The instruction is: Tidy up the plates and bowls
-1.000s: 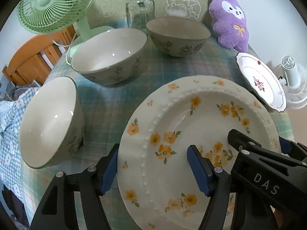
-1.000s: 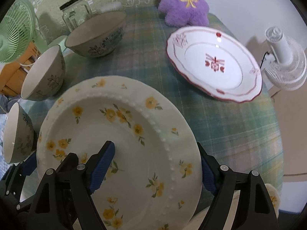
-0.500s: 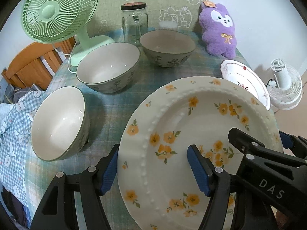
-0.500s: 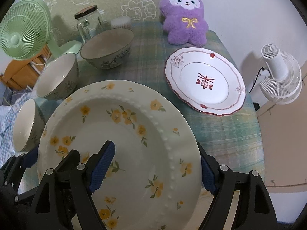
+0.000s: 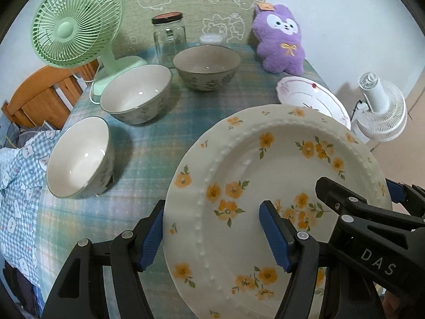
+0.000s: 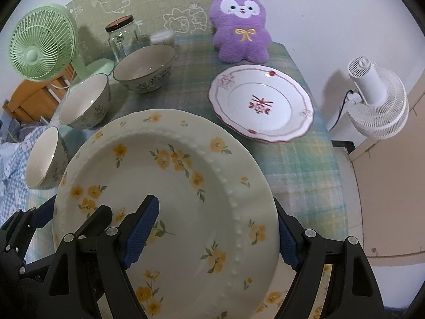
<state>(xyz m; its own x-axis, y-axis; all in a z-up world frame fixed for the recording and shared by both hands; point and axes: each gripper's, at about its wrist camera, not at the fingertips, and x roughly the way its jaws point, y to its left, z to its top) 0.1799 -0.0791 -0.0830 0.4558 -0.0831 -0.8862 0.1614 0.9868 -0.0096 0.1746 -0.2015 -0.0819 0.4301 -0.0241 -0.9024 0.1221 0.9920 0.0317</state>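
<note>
Both grippers, left gripper [image 5: 212, 235] and right gripper [image 6: 216, 235], clamped one yellow-flowered plate [image 5: 265, 186] above the table [image 5: 164, 138]; three bowls [image 5: 135, 93] and one red-patterned plate [image 6: 261, 106] sat there.

Bench [image 6: 297, 164] covered in a green-blue plaid cloth, pushed against a white wall [image 6: 332, 13]. Green hanging with white cartoon outlines [image 5: 191, 2] behind it. Mint desk fan [image 5: 77, 24], glass jar with dark lid [image 5: 170, 37] and purple plush bunny [image 6: 240, 24] along the back. White fan [image 6: 377, 103] off the bench's right edge. Wooden chair back [image 5: 39, 98] at left, blue checked fabric [image 5: 18, 175] below it.
</note>
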